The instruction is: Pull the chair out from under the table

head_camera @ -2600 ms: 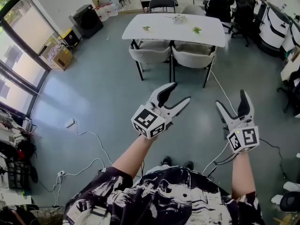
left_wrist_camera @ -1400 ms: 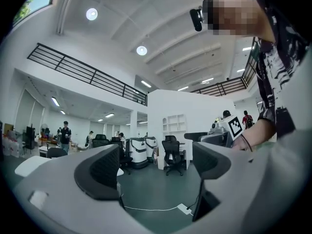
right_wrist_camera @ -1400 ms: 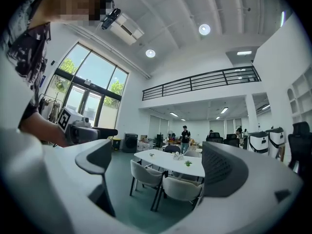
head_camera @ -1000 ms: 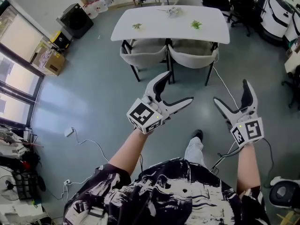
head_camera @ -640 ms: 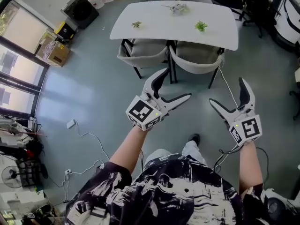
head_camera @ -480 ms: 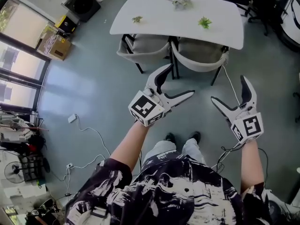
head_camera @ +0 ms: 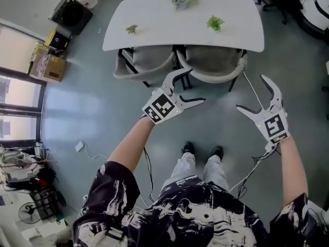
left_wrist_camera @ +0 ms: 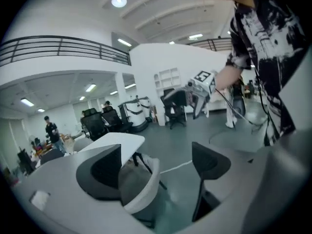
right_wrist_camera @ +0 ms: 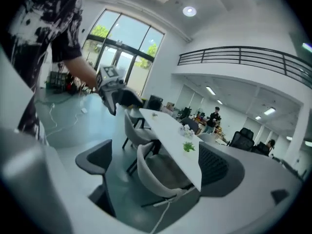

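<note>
White table (head_camera: 154, 30) stands at the top of the head view. Two pale grey chairs, the left chair (head_camera: 134, 70) and the right chair (head_camera: 213, 71), are tucked under its near edge. The left gripper (head_camera: 195, 86), jaws spread and empty, is just before their backrests. The right gripper (head_camera: 252, 92), jaws also spread and empty, is off to the right. Three small plants (head_camera: 215, 22) sit on the tabletop.
</note>
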### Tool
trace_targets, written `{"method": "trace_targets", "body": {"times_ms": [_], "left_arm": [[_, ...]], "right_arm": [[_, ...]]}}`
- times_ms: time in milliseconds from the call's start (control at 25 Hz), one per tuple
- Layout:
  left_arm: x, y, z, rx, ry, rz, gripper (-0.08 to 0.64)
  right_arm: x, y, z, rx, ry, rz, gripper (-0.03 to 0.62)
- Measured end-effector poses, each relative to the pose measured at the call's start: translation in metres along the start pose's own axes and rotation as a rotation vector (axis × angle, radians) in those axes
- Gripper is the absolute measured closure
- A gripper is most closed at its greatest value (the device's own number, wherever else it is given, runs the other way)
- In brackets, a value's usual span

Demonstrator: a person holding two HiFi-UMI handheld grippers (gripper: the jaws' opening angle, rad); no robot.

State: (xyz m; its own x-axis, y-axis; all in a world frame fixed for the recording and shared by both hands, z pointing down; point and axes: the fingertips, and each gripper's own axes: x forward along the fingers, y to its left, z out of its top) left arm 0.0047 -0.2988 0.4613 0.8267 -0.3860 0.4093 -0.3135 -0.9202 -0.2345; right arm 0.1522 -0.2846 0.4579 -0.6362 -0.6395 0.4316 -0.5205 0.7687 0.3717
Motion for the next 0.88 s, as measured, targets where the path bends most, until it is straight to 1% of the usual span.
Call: {"method": "trace_targets", "body": {"times_ms": [80, 200, 280, 360, 480, 560, 600, 760, 800, 840, 880], "left_arm": [[0.021, 0.015, -0.034, 0.078, 0.077, -0.065, 0.118], [0.054, 0.035, -0.081, 0.155, 0.164, -0.129, 0.118], [0.075, 0.047, -0.114, 0.198, 0.224, -0.146, 0.12], [0.095, 0.05, -0.146, 0.23, 0.278, -0.171, 0.12], [0.122, 0.053, -0.186, 0.269, 0.341, -0.211, 0.12], [0.139, 0.056, -0.205, 0.284, 0.364, -0.231, 0.12], [0.147, 0.058, -0.213, 0.289, 0.372, -0.239, 0.12], [0.164, 0.051, -0.25, 0.296, 0.421, -0.301, 0.12], [0.168, 0.049, -0.258, 0.301, 0.435, -0.318, 0.121], [0.171, 0.046, -0.264, 0.309, 0.446, -0.33, 0.138], [0.174, 0.045, -0.27, 0.321, 0.454, -0.336, 0.173]], "right_arm": [[0.03, -0.007, -0.032, -0.122, 0.098, 0.05, 0.064], [0.069, -0.015, -0.085, -0.269, 0.227, 0.129, 0.064], [0.094, -0.018, -0.122, -0.335, 0.298, 0.176, 0.064], [0.117, -0.018, -0.158, -0.38, 0.358, 0.227, 0.066], [0.146, -0.012, -0.209, -0.482, 0.431, 0.324, 0.066], [0.163, -0.011, -0.238, -0.56, 0.464, 0.372, 0.066], [0.171, -0.012, -0.249, -0.581, 0.474, 0.384, 0.067], [0.201, -0.001, -0.278, -0.594, 0.465, 0.432, 0.074], [0.206, 0.004, -0.282, -0.61, 0.455, 0.441, 0.087], [0.211, 0.007, -0.284, -0.628, 0.444, 0.442, 0.12], [0.216, 0.009, -0.284, -0.639, 0.431, 0.436, 0.195]]}}
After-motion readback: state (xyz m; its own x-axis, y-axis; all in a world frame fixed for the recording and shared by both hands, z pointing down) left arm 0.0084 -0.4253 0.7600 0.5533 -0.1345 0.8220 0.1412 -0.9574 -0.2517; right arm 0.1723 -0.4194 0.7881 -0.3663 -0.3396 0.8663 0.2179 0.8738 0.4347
